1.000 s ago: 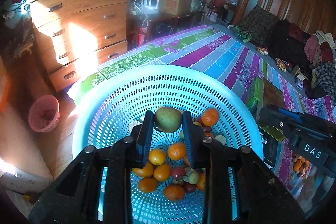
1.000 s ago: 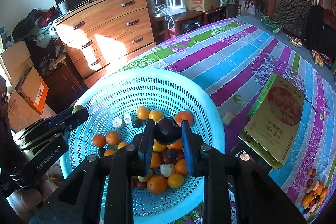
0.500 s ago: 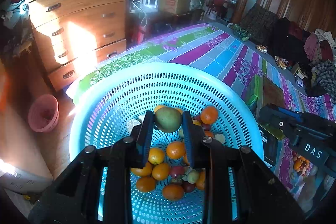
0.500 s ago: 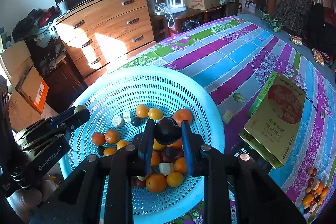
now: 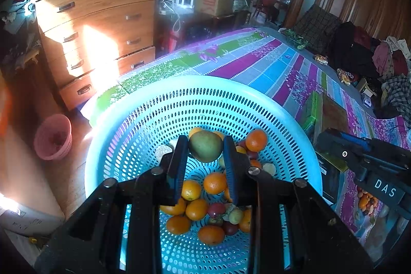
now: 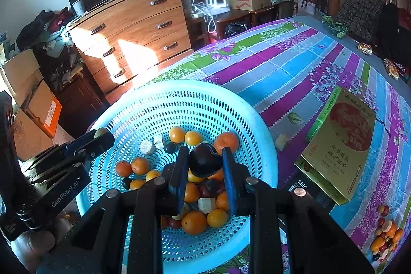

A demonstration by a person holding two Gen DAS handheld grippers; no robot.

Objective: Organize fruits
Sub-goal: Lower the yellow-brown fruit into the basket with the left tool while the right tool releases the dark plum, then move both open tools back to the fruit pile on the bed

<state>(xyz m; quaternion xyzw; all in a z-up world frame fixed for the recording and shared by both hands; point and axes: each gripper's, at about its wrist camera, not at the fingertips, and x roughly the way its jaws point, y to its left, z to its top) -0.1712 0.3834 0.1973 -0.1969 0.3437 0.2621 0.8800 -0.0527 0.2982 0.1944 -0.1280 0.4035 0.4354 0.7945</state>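
Both tongs hang above the blue basket on the bed corner, the left tongs gripping a green fruit, the right tongs gripping a dark fruit, probably for dropping them inside

At frame centre the left gripper clamps a green mango above the blue basket of oranges.

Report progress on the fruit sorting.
Done: many oranges and small fruits lie in the blue basket. In hand: left gripper holds a green mango, right gripper a dark fruit, both over the basket. Left: releasing them.
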